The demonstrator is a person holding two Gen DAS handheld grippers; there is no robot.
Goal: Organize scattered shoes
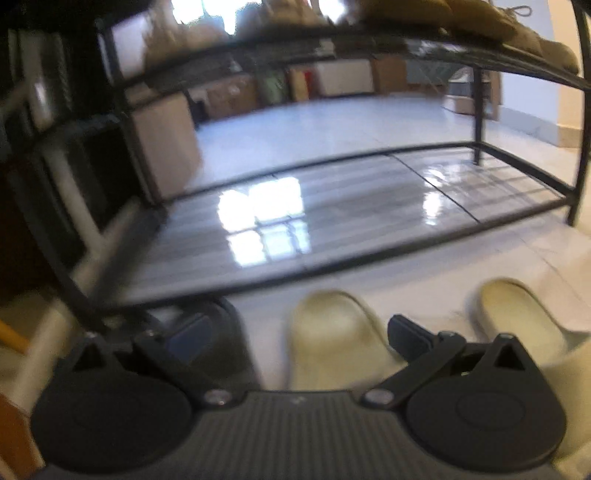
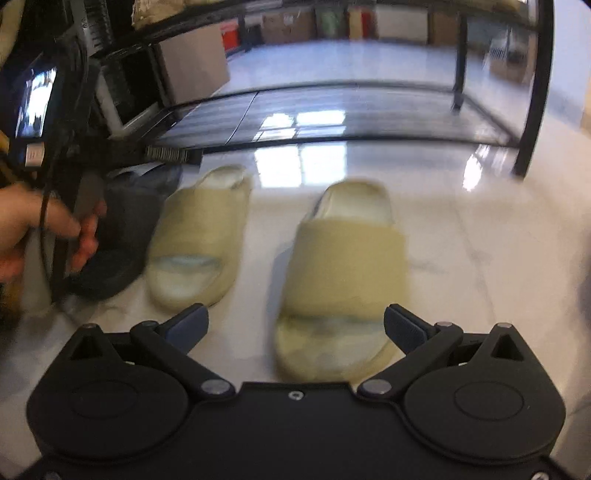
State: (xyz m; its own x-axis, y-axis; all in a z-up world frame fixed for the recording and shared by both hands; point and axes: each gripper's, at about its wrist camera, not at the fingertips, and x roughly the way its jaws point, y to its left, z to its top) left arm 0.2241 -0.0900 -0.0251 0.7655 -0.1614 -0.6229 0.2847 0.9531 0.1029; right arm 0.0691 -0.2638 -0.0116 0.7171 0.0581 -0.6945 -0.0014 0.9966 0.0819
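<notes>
There were two beige slide sandals [image 2: 201,236] [image 2: 341,273] on the floor, one dark shoe [image 2: 118,243] beside them, one black shoe rack [image 1: 332,254], and two grippers [image 1: 295,338] [image 2: 295,328].

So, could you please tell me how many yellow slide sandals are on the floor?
2: the left slide beside a dark shoe, the right slide before the right gripper. Others may be hidden.

The setting is presenting as a home entryway or storage area: a black metal shoe rack [image 1: 332,236] is standing on glossy pale floor tiles [image 2: 461,240] that are reflecting window light at frame centre. Cardboard boxes [image 2: 192,62] are sitting along the far wall, upper frame, and tan shoes [image 1: 517,33] are resting on the rack's upper shelf, upper right.
</notes>
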